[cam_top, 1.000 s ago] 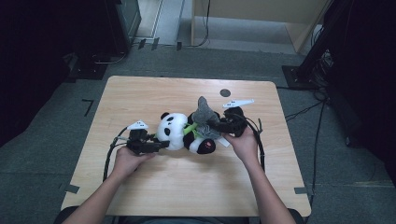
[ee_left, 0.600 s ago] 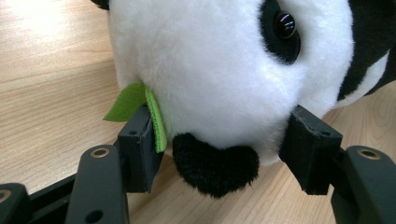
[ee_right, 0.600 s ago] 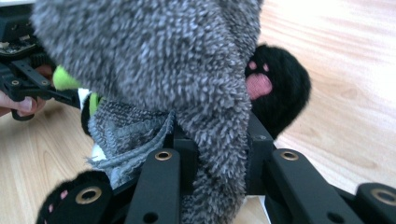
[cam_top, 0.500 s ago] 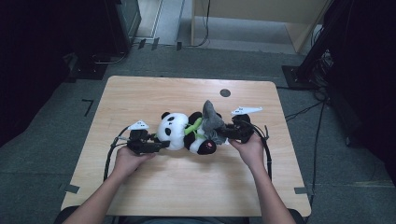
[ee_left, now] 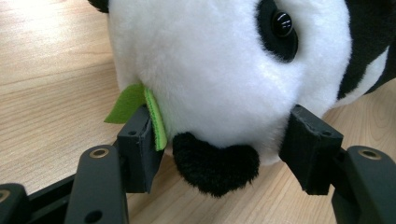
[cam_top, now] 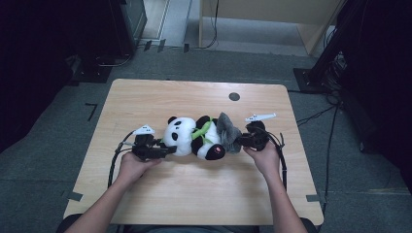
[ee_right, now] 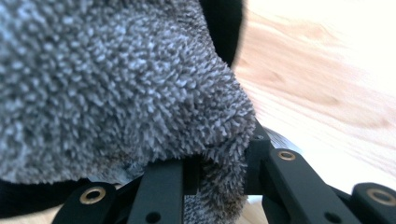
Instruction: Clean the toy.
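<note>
With the panda [cam_top: 194, 137] lying mid-table [cam_top: 160, 97], its head bracketed by the spread left claw [ee_left: 219, 140], the grey cloth [cam_top: 227, 132] pinched by the right claw [ee_right: 219, 175] should be pulled slowly.

Black claws [ee_left: 215, 144], brass-ringed screws; seemingly bare forearms

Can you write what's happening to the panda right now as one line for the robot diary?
left claw: open around panda head | right claw: shut on grey cloth | panda: lying on table
</note>
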A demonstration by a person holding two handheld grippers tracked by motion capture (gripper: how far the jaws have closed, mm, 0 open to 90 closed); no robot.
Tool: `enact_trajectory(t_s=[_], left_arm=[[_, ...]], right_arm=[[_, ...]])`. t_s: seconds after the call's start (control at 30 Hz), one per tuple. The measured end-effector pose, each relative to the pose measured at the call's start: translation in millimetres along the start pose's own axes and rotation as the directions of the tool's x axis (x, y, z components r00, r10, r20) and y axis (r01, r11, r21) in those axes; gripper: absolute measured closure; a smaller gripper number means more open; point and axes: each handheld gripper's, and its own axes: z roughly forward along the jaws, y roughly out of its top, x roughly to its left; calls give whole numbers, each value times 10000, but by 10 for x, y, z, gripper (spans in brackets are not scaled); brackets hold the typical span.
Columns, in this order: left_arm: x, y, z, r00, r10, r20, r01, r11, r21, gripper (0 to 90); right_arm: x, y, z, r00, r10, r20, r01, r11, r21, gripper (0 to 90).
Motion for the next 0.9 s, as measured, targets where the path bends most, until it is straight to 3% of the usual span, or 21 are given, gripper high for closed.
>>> enact_trajectory(t_s=[0.1,0.17,0.33,0.43,0.47,0.53,0.57,0.67,0.7,0.9], left_arm=[[4,3,-1,10000,-23,4,23,10000,19,356],[8,7,1,10000,-32,9,32,10000,37,355],[7,16,2,10000,70,-48,-69,9999,107,354],[6,17,2,9999,94,-47,-94,9999,135,352],[-1,15,1,9998,147,-94,-145,9998,159,352],[-3,14,0,9998,165,-106,-163,9997,160,351],[-2,10,-1,9998,162,-99,-160,9998,155,351],[-4,7,0,9998,157,-111,-155,9998,129,350],[-4,5,1,9998,151,-111,-150,9998,114,350],[-10,2,4,9999,70,-133,-69,10000,38,351]], right_arm=[[-50,-27,-3,9996,145,224,-148,9998,158,751],[-128,-63,-16,9965,272,788,-315,9981,538,751],[-247,-110,-51,9922,719,1023,-782,9952,582,754],[-292,-115,-141,9893,902,1145,-939,9952,275,754],[-303,-108,-243,9883,1163,988,-1151,9932,-177,755],[-298,-103,-280,9888,1183,905,-1157,9927,-336,755],[-245,-73,-396,9911,1047,826,-994,9928,-668,756],[-182,-33,-483,9929,921,748,-853,9923,-897,755],[-91,34,-580,9955,740,586,-663,9900,-1244,755],[141,211,-651,9996,286,56,-273,9856,-1670,755]])
